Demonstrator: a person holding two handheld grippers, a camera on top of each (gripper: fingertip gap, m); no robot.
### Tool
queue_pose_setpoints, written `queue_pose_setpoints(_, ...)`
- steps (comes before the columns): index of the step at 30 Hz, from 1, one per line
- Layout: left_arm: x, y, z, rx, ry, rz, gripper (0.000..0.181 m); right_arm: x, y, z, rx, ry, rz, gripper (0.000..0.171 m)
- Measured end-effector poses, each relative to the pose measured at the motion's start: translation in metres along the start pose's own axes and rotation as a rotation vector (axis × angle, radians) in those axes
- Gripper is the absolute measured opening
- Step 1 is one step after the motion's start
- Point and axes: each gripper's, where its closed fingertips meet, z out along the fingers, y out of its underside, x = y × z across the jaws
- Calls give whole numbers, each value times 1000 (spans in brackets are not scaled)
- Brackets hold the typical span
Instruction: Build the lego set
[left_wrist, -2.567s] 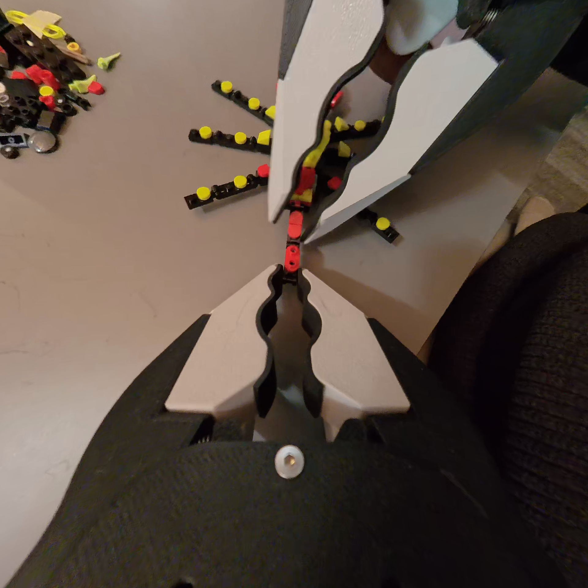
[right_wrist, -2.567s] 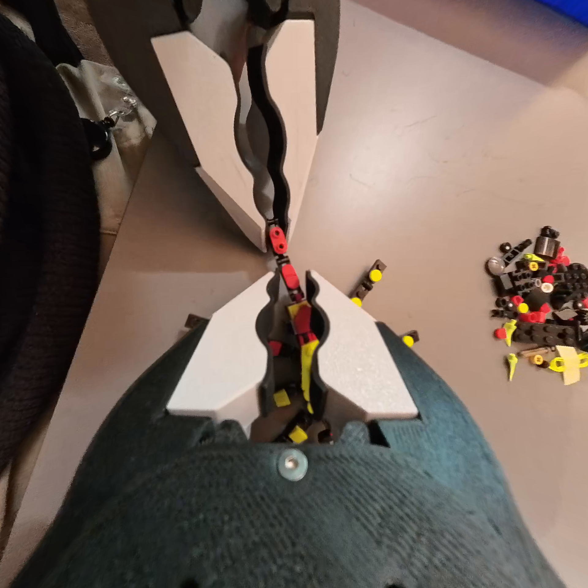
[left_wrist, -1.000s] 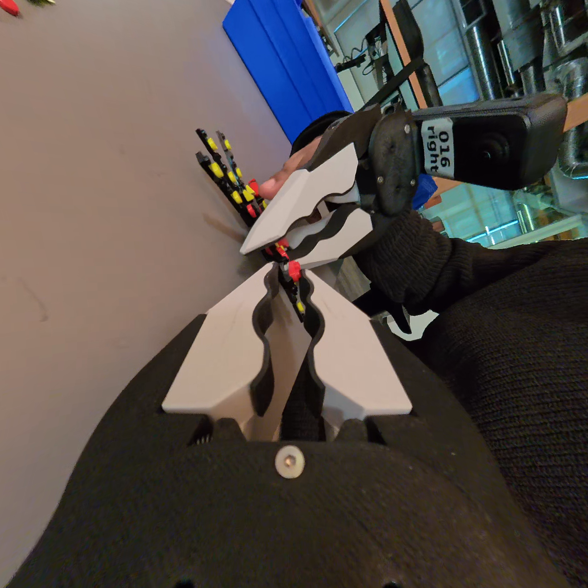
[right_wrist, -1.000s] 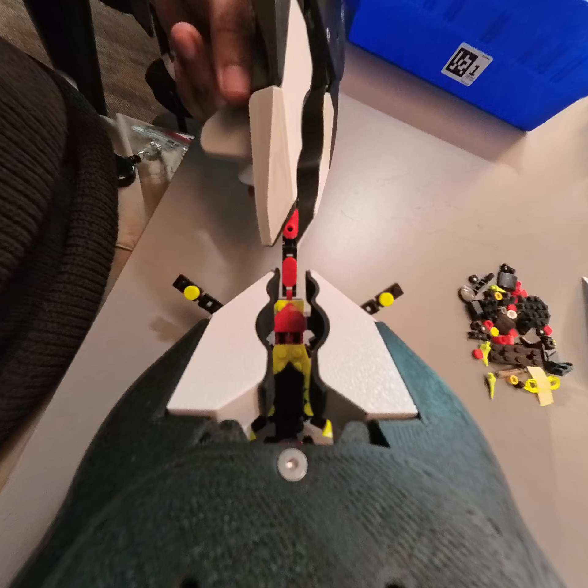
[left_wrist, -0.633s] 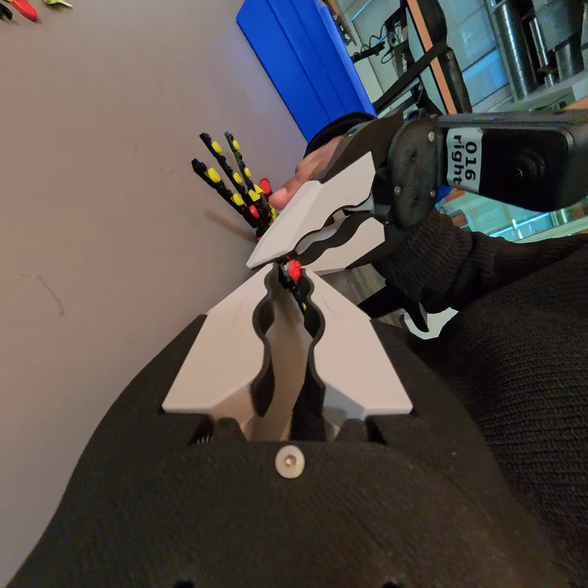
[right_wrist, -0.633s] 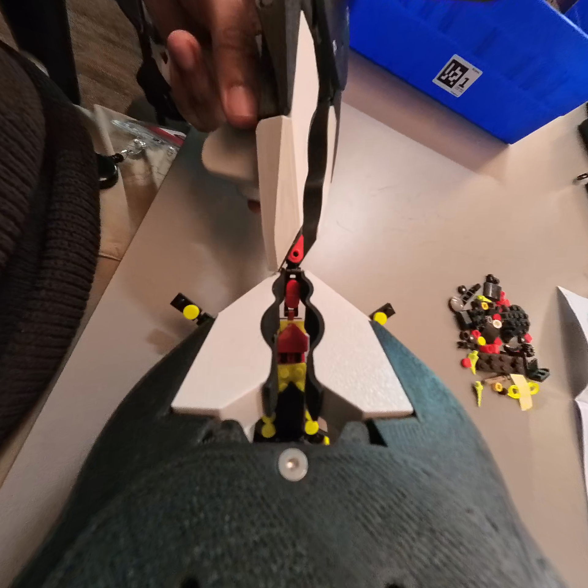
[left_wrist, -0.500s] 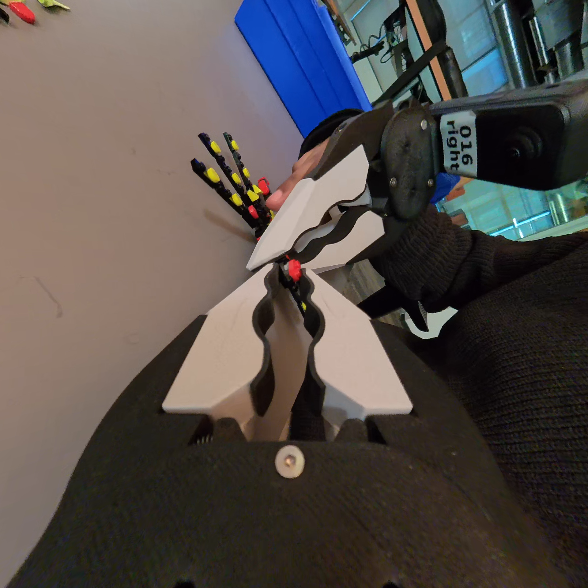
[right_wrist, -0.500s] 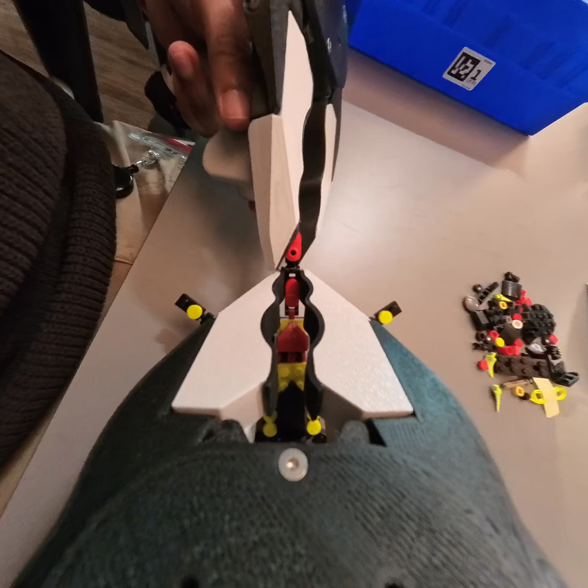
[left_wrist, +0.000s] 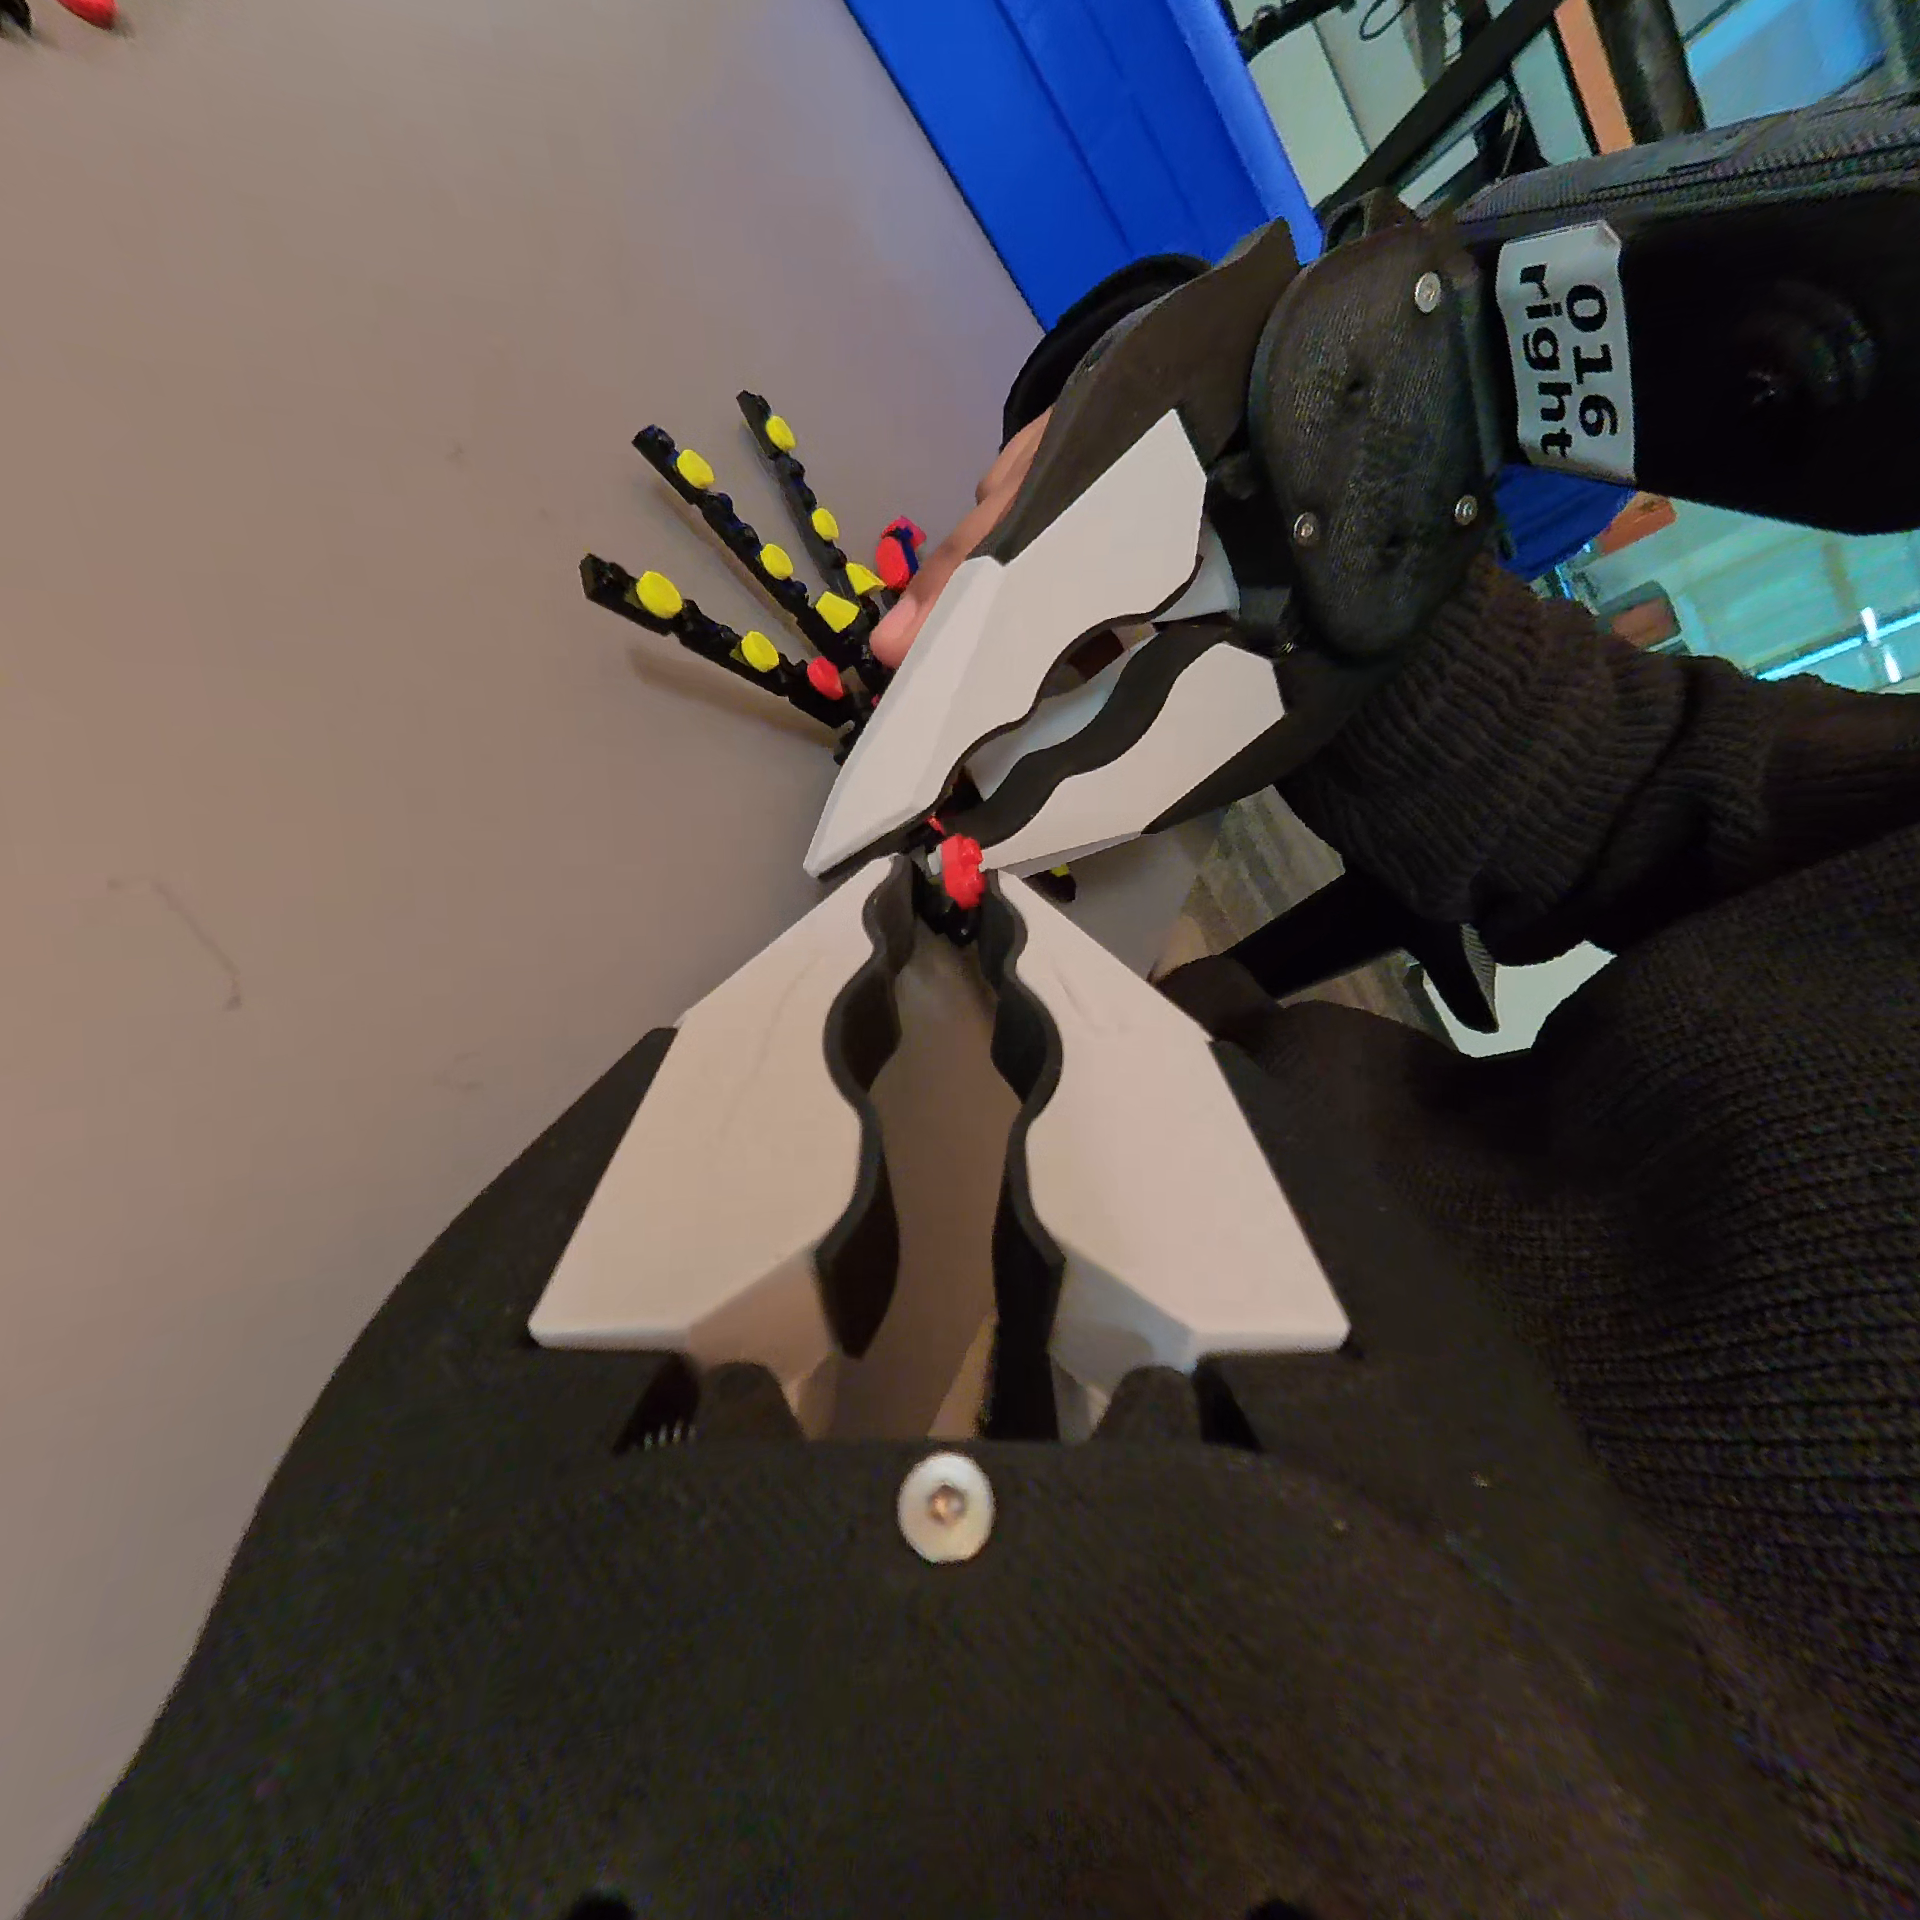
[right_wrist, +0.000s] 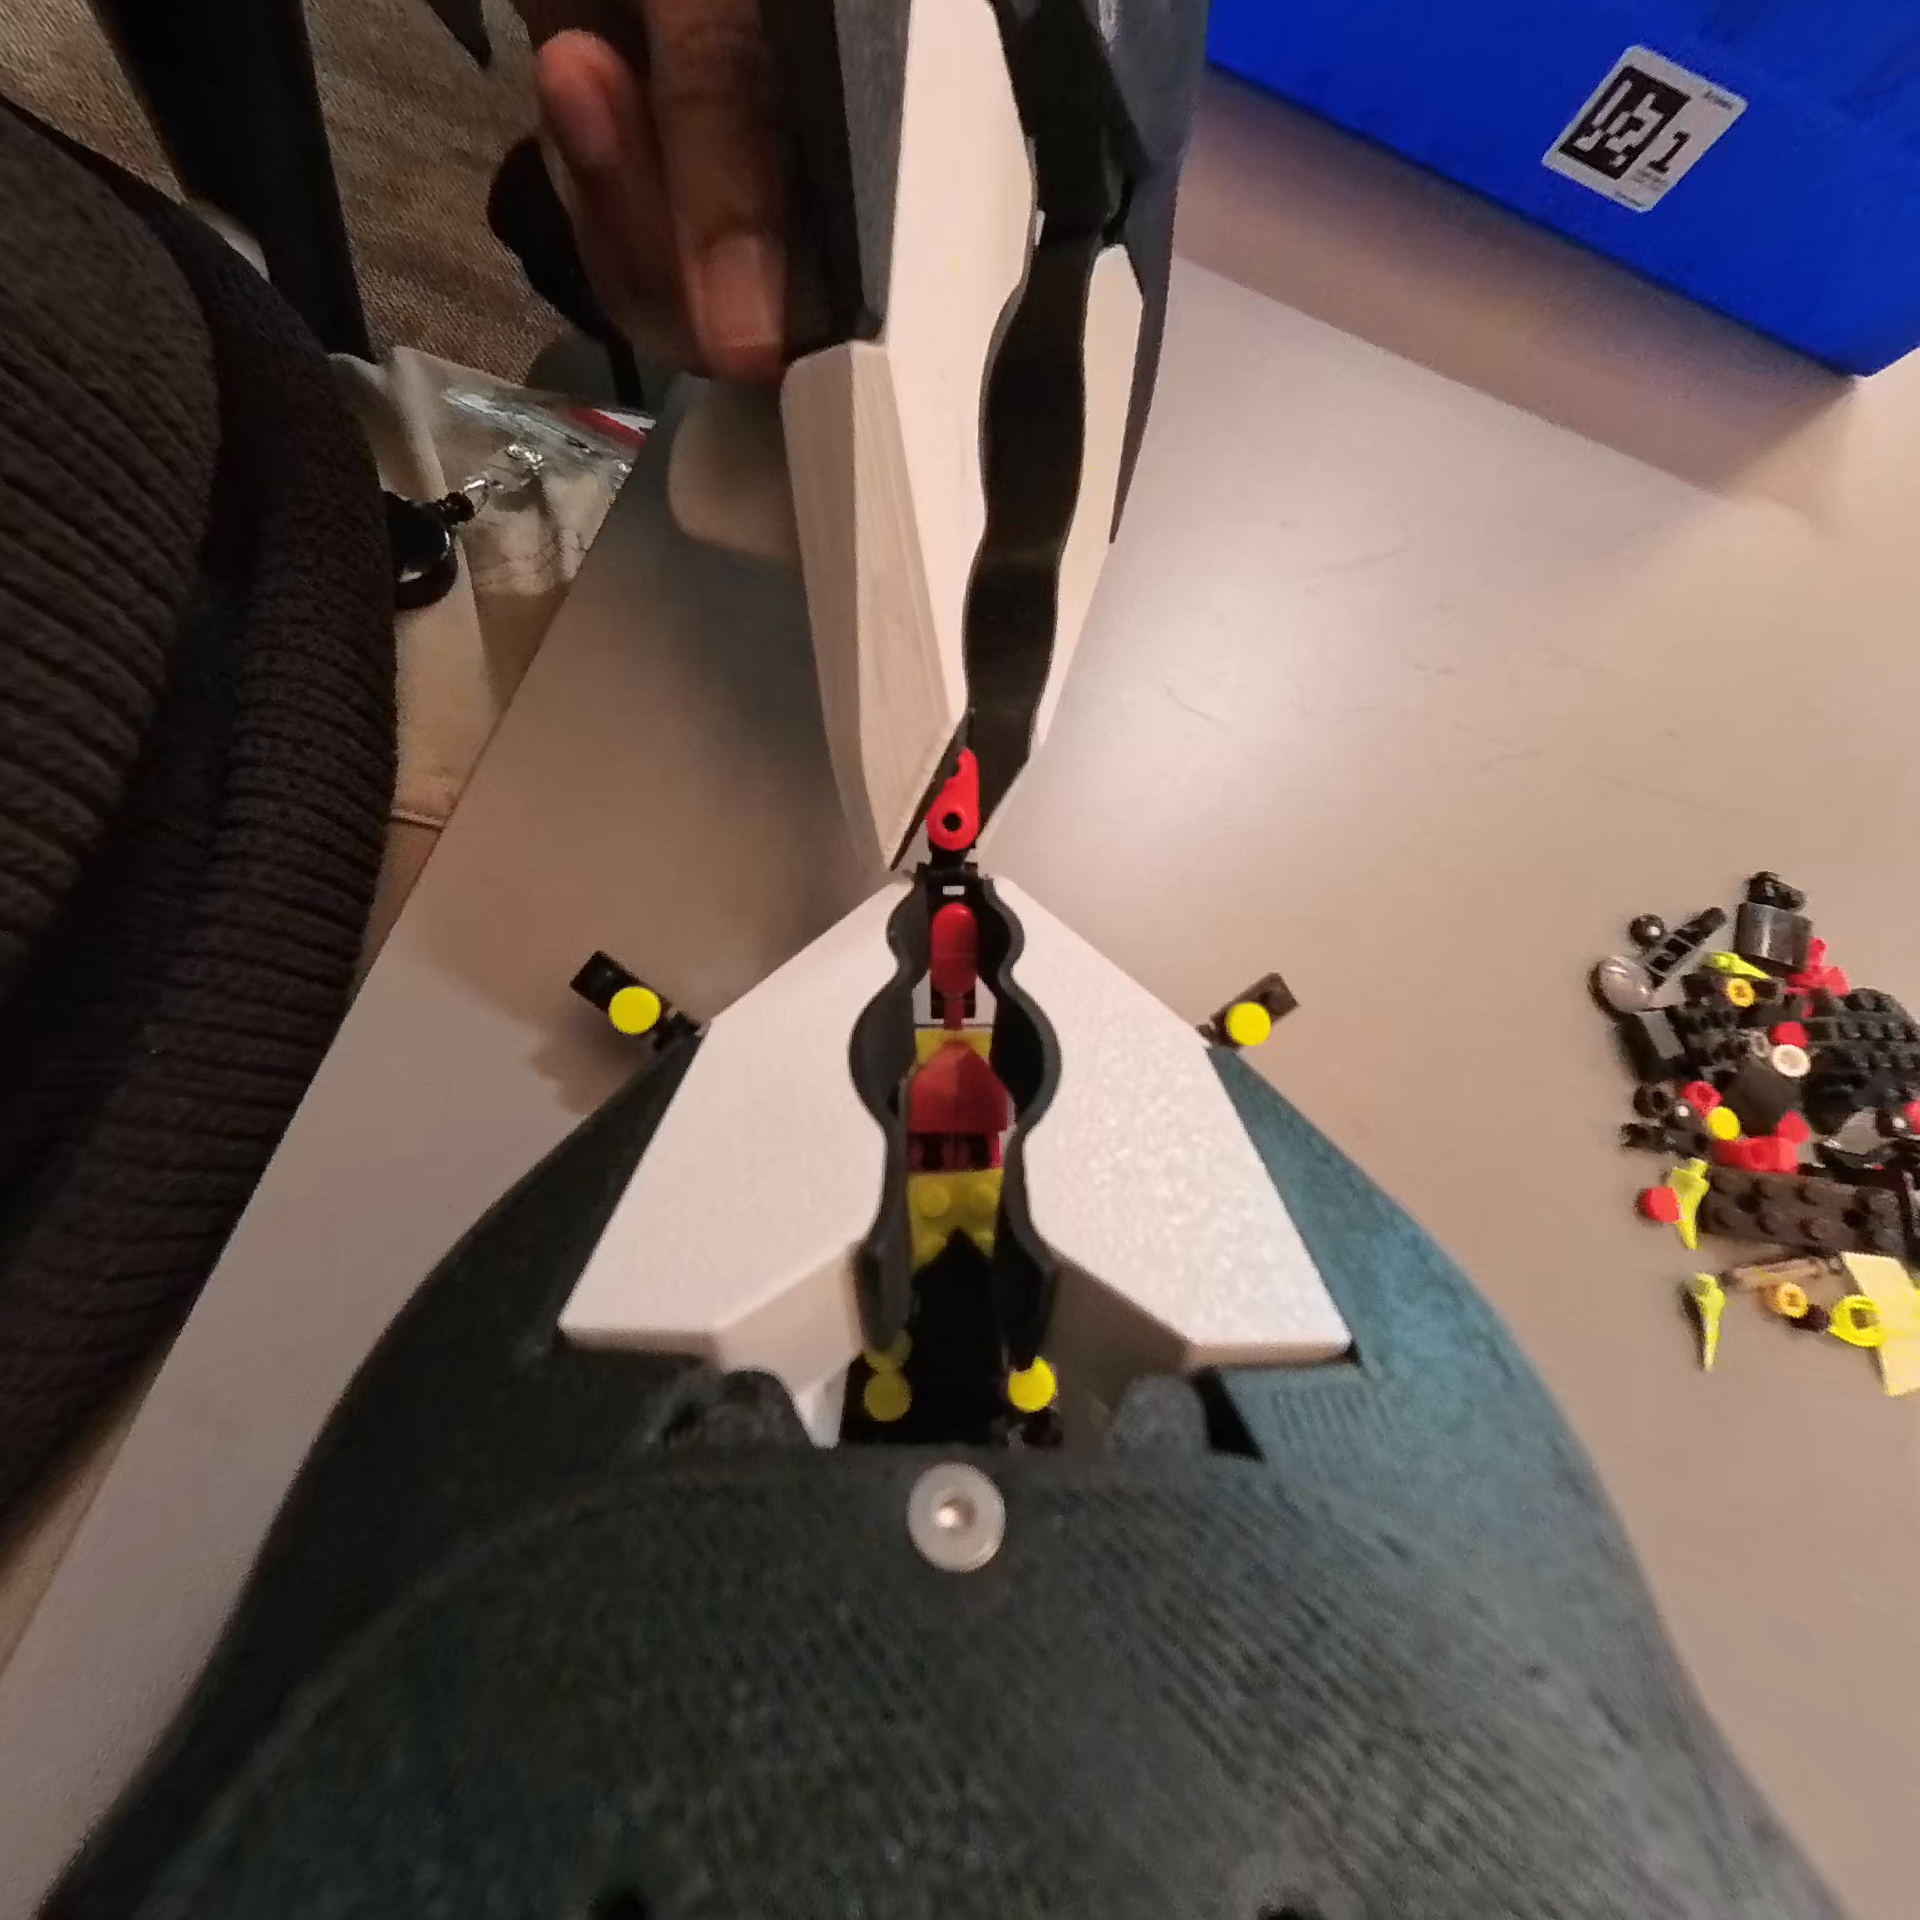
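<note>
Both grippers clamped: right gripper (right_wrist: 951, 894) gripping brick model (right_wrist: 954, 1132), left gripper (left_wrist: 940, 894) pinching its red tip (left_wrist: 960, 871), loose bricks (right_wrist: 1787, 1122) far right.

Each camera sits just behind its own gripper, looking forward along the white fingers. The left wrist view is rolled sideways, skimming the beige tabletop (left_wrist: 312, 727). The right wrist view looks steeply down. Both closely share the black, red and yellow brick model (left_wrist: 810, 623) (right_wrist: 954, 1122).

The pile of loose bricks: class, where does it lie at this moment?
In the right wrist view the pile of loose bricks lies on the table, right of the right gripper, below the blue bin.
</note>
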Motion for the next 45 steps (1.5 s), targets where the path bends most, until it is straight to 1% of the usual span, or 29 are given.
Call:
queue_pose_setpoints(6, 0, -1, -1, 4, 34, -46, 11, 0, 0, 0, -2, -7, 24, 8)
queue_pose_setpoints(8, 1, -1, -1, 11, 29, -28, 11, -1, -1, 0, -6, -4, 30, 8)
queue_pose_setpoints(12, 0, -1, -4, 10, -11, 54, 9, -1, 1, -2, -14, -3, 40, 7)
queue_pose_setpoints(17, -2, 1, -3, -6, -66, 138, 11, -1, 2, 0, -32, 8, 32, 7)
queue_pose_setpoints(19, -5, -1, -4, 2, -90, 154, 9, 1, 2, 0, -26, 11, 44, 7)
queue_pose_setpoints(26, -15, 1, -5, -16, -150, 173, 10, 1, 8, 1, -37, 2, 64, 7)
queue_pose_setpoints(29, -16, -2, -5, -6, -166, 196, 15, 1, 7, 0, -39, 7, 59, 7)
queue_pose_setpoints(32, -8, -11, -7, 49, -147, 239, 24, 1, 6, 0, -35, 6, 61, 7)
queue_pose_setpoints(36, -10, -6, -4, 16, -171, 269, 19, 0, 3, 0, -29, 8, 50, 7)
queue_pose_setpoints(38, -8, -5, -2, 8, -162, 280, 13, 0, 1, -1, -24, 12, 46, 7)
queue_pose_setpoints(40, -7, -4, -2, 8, -153, 281, 12, 0, 0, -1, -18, 11, 49, 7)
queue_pose_setpoints(45, -4, -6, -4, 24, -84, 183, 11, 1, -3, -3, 2, 13, 46, 7)
